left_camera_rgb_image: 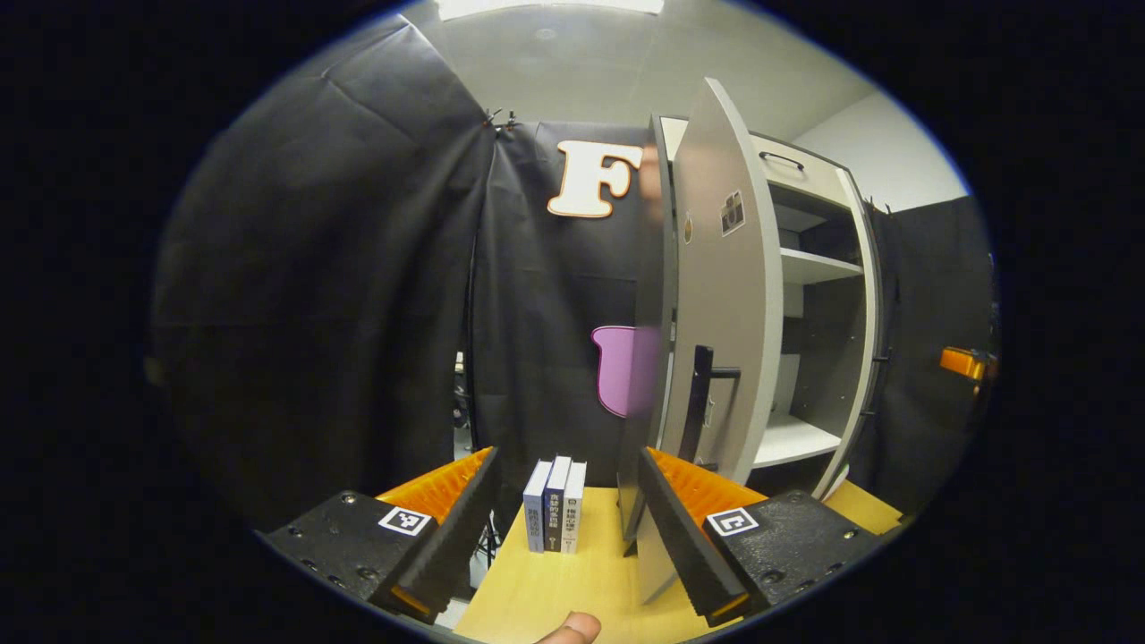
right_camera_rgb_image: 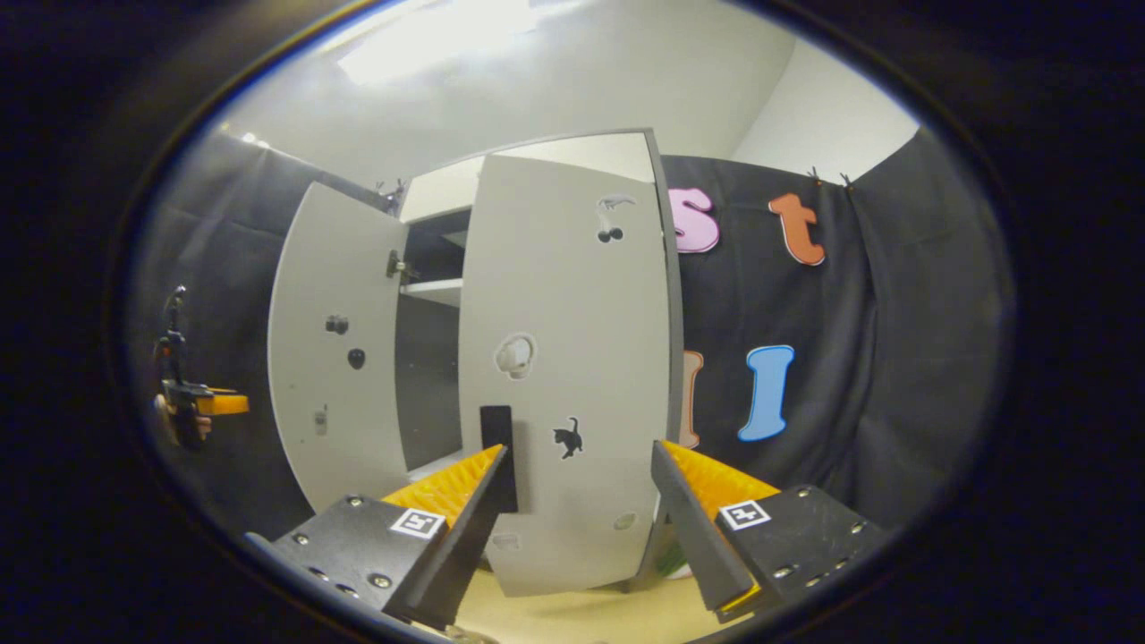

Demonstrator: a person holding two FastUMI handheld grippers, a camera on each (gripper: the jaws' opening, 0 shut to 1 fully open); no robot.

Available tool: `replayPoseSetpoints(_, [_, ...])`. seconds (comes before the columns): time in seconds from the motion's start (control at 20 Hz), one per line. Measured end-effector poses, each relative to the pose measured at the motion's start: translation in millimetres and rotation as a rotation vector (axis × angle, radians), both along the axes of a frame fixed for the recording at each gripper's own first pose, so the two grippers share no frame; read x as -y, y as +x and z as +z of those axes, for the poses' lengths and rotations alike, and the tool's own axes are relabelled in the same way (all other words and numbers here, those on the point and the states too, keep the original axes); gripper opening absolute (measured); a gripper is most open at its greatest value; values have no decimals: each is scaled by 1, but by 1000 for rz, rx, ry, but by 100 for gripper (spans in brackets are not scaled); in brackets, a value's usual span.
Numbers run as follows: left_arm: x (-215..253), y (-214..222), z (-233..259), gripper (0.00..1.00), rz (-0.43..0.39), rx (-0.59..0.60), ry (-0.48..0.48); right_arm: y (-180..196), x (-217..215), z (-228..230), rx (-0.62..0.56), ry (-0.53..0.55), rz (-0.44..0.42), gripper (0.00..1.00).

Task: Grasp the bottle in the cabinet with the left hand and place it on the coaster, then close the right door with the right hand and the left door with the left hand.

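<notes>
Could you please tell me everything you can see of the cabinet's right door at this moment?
The right door is a tall, flat, pale grey panel, smooth like laminated board, with a dark vertical handle near its free edge and small stickers on its face. It stands upright and looks mostly swung shut, hiding most of the interior. The right gripper is open before it; whether a finger touches the handle cannot be told.

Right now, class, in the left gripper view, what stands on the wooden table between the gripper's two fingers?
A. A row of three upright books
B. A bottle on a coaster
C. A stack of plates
A: three books stand upright, side by side, on the table.
</notes>
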State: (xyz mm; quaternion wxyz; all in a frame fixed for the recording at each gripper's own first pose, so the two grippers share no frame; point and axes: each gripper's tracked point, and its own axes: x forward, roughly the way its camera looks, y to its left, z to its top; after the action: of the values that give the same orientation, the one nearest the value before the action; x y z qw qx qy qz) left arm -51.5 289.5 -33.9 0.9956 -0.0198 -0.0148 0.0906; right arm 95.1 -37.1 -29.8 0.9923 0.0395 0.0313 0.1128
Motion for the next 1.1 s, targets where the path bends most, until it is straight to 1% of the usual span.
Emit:
replayPoseSetpoints(0.05, [-3, 10, 1, 93, 0, -5, 6, -10, -5, 0, -12, 29, 20, 96])
replayPoseSetpoints(0.1, [-1, 21, 2, 96, -10, -10, 4, -19, -8, -1, -25, 53, 28, 96])
replayPoseSetpoints(0.15, [2, 32, 1, 96, -21, -17, 0, -28, -9, -4, -43, 63, 32, 96])
replayPoseSetpoints(0.2, [4, 41, -1, 96, -29, -25, 4, -36, -7, -7, -53, 58, 30, 96])
replayPoseSetpoints(0.25, [5, 49, -3, 99, -29, -28, 11, -46, -4, -10, -59, 42, 21, 96])
replayPoseSetpoints(0.3, [8, 56, -3, 96, -34, -32, 14, -55, 0, -12, -58, 19, 13, 96])
replayPoseSetpoints(0.4, [24, 66, -7, 96, -67, -45, 3, -76, 8, -15, -64, -22, 6, 96])
replayPoseSetpoints(0.45, [23, 67, -7, 96, -43, -44, 15, -86, 14, -14, -62, -21, -6, 96])
replayPoseSetpoints(0.5, [23, 73, -6, 94, -28, -34, 25, -97, 17, -11, -70, -7, -5, 96])
replayPoseSetpoints(0.55, [26, 70, -5, 91, -22, -28, 4, -107, 18, -12, -87, 10, -3, 96])
replayPoseSetpoints(0.65, [30, 70, -12, 93, -20, -52, -52, -127, 28, -5, -90, 31, -10, 96])
replayPoseSetpoints(0.7, [31, 68, -15, 89, -12, -67, -56, -137, 34, -2, -85, 22, -18, 96])
replayPoseSetpoints(0.75, [30, 67, -11, 89, -1, -62, -44, -145, 38, -2, -83, 5, -29, 96])
replayPoseSetpoints(0.8, [29, 68, -10, 93, 15, -66, -27, -152, 42, -2, -80, -12, -37, 96])
replayPoseSetpoints(0.9, [31, 65, -7, 93, 40, -54, 11, -164, 42, -1, -71, -10, -36, 95])
replayPoseSetpoints(0.95, [33, 65, -9, 89, 41, -54, 15, -171, 39, 1, -62, 1, -31, 96])
replayPoseSetpoints(1.05, [35, 65, -13, 89, 45, -58, 1, -181, 36, 2, -45, 22, -32, 96])
replayPoseSetpoints(1.1, [34, 65, -15, 93, 53, -62, -7, -186, 35, 3, -38, 28, -31, 96])
